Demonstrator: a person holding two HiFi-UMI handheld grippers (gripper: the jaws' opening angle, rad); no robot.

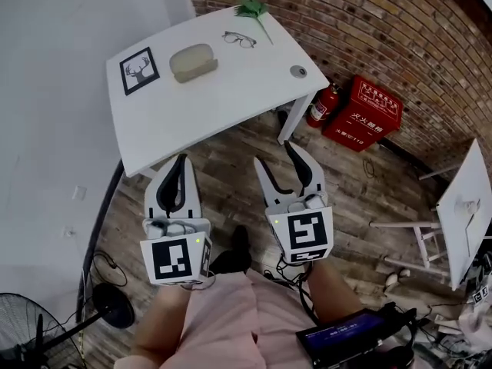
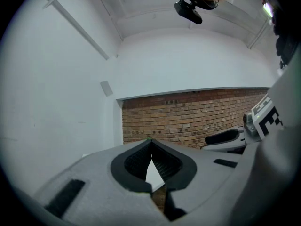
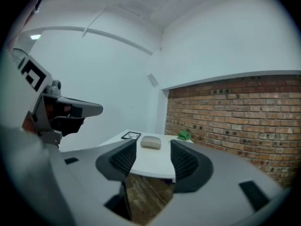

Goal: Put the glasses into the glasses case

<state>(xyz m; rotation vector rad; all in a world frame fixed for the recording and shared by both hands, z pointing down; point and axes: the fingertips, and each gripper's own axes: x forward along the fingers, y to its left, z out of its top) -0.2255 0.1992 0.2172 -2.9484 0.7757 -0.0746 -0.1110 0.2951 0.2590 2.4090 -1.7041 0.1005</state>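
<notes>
The glasses point(image 1: 239, 39) lie unfolded on the far part of the white table point(image 1: 231, 98). To their left sits the beige glasses case point(image 1: 192, 61), with its lid down; it also shows as a pale oval case point(image 3: 151, 142) in the right gripper view. Both grippers are held over the wooden floor, short of the table's near edge. My left gripper point(image 1: 179, 160) has its tips together with nothing between them point(image 2: 150, 145). My right gripper point(image 1: 277, 157) is open and empty, and the case shows between its jaws point(image 3: 153, 155). The glasses are too small to make out in the gripper views.
On the table also stand a framed deer picture point(image 1: 140, 71), a green plant sprig point(image 1: 252, 8) and a small grey disc point(image 1: 298, 71). A fire extinguisher point(image 1: 323, 104) and a red box point(image 1: 367, 114) sit by the brick wall. A fan point(image 1: 23, 329) stands at lower left.
</notes>
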